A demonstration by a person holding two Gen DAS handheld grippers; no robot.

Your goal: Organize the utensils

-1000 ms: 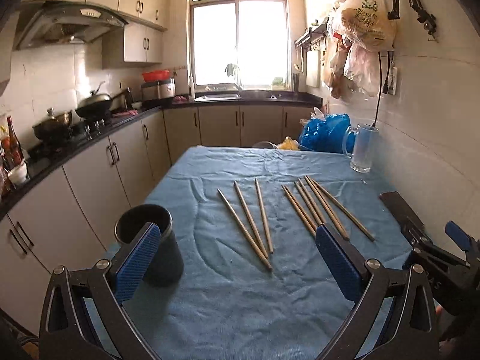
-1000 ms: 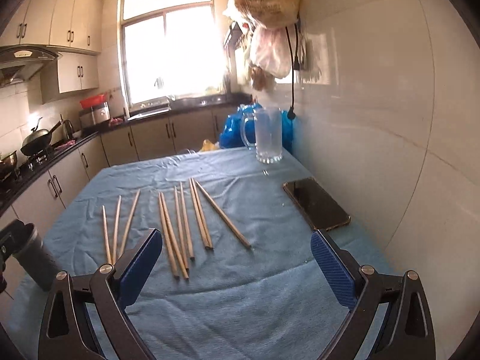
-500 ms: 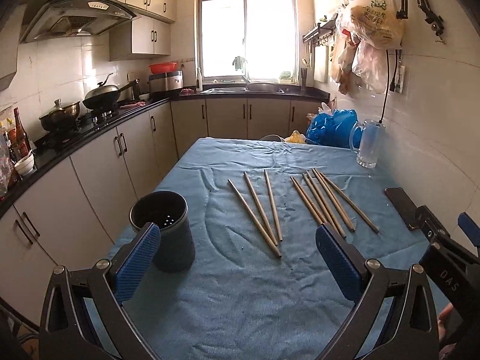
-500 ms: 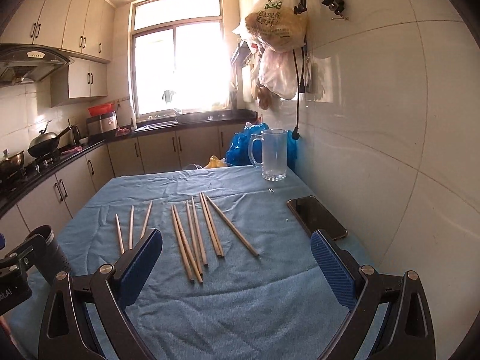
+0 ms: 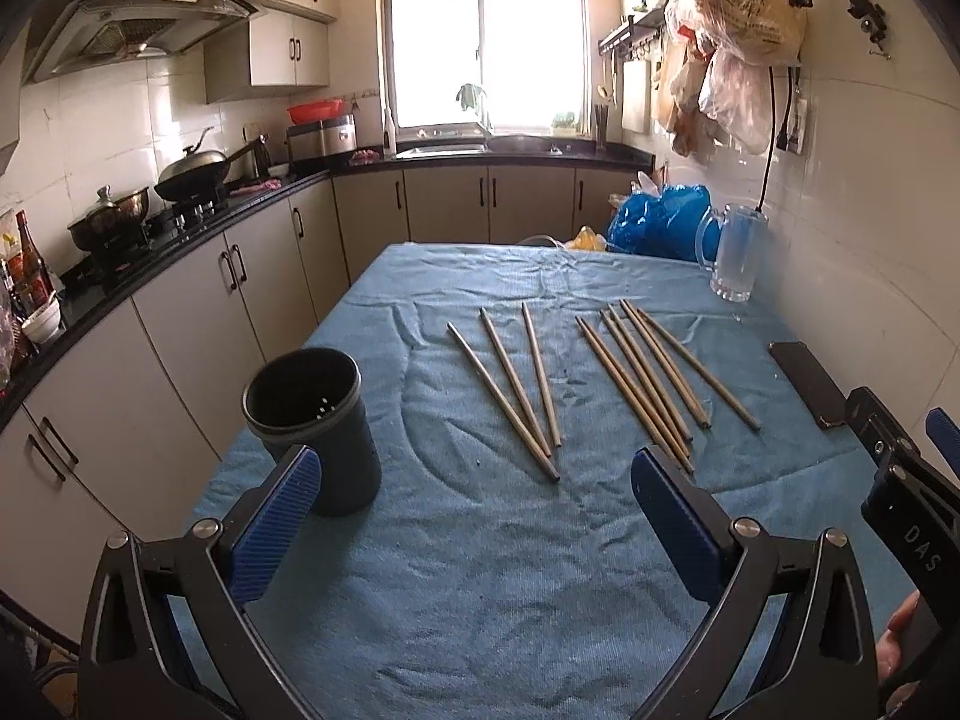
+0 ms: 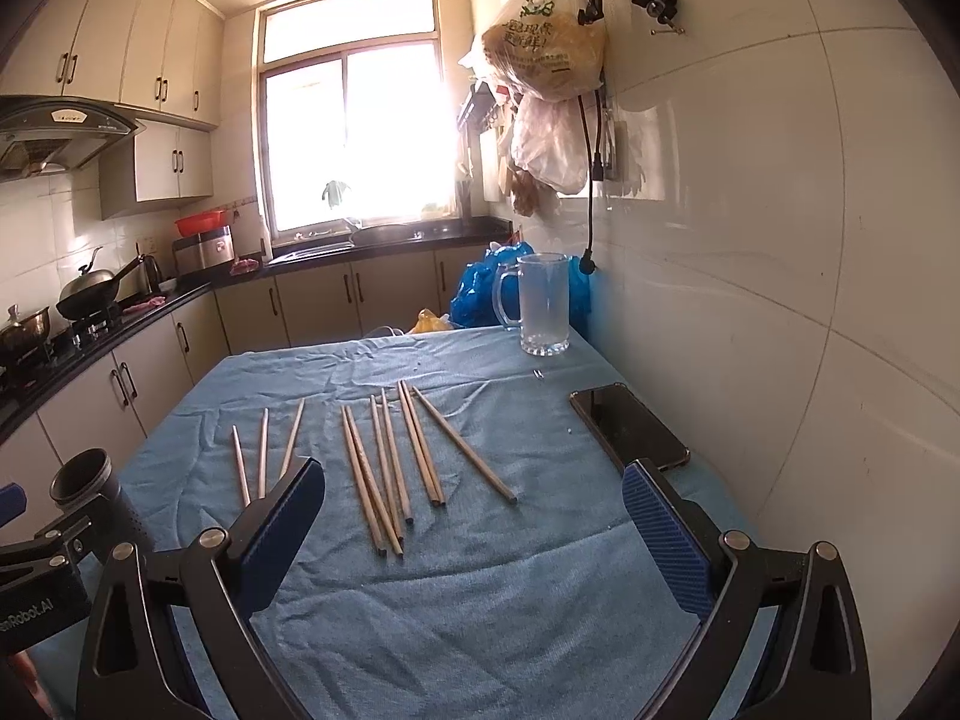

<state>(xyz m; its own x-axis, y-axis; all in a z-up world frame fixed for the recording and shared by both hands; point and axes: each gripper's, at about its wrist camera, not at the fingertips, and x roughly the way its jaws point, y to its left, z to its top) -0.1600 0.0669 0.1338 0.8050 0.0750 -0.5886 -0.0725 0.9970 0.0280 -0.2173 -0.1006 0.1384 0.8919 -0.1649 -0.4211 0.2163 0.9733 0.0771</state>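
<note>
Several wooden chopsticks [image 5: 645, 381] lie in two loose groups on the blue cloth [image 5: 480, 570]; three of them [image 5: 516, 387] fan out on the left. In the right wrist view the larger group of chopsticks [image 6: 390, 468] lies ahead of the jaws. A dark cylindrical holder [image 5: 312, 426] stands upright and empty at the cloth's left edge, seen also as the holder [image 6: 90, 495] at far left. My left gripper [image 5: 468, 504] is open, above the near cloth, short of the chopsticks. My right gripper [image 6: 474, 516] is open too, nothing between its fingers.
A black phone [image 6: 627, 435] lies by the right wall. A glass mug [image 6: 543, 312] and a blue plastic bag [image 5: 660, 228] stand at the table's far end. Cabinets and a stove line the left side. Plastic bags [image 6: 543, 54] hang on the wall.
Both grippers have drawn back and risen, so the table looks further off and lower in both views. The chopsticks and the holder have not moved. Both grippers stay open.
</note>
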